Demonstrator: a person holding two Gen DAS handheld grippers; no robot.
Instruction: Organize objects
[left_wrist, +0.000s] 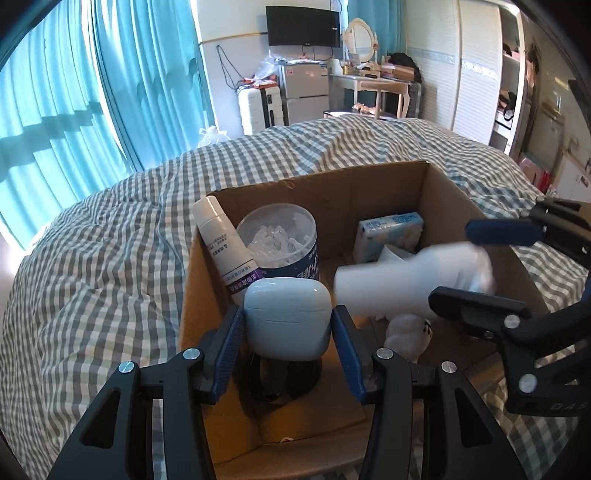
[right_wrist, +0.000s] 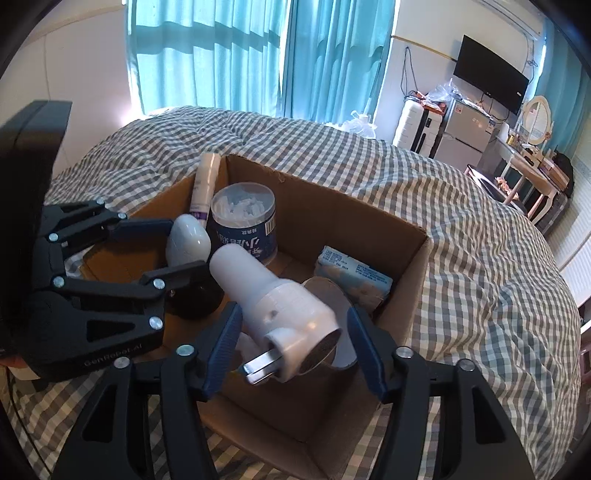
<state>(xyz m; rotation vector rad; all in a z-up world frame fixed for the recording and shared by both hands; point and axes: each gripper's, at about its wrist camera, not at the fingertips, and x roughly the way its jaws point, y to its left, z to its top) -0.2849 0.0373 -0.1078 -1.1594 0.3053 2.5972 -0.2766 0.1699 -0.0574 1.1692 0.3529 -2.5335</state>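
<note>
A cardboard box sits on the checked bed and also shows in the right wrist view. My left gripper is shut on a white earbuds case held over the box's near left part; the case also shows in the right wrist view. My right gripper holds a white plug-in device with metal prongs over the box; the device looks blurred in the left wrist view, and the pads sit beside it. In the box are a white tube, a round tub and a tissue pack.
The grey-and-white checked quilt surrounds the box. A dark round object and a small white item lie on the box floor. Blue curtains, a fridge and a dressing table stand beyond the bed.
</note>
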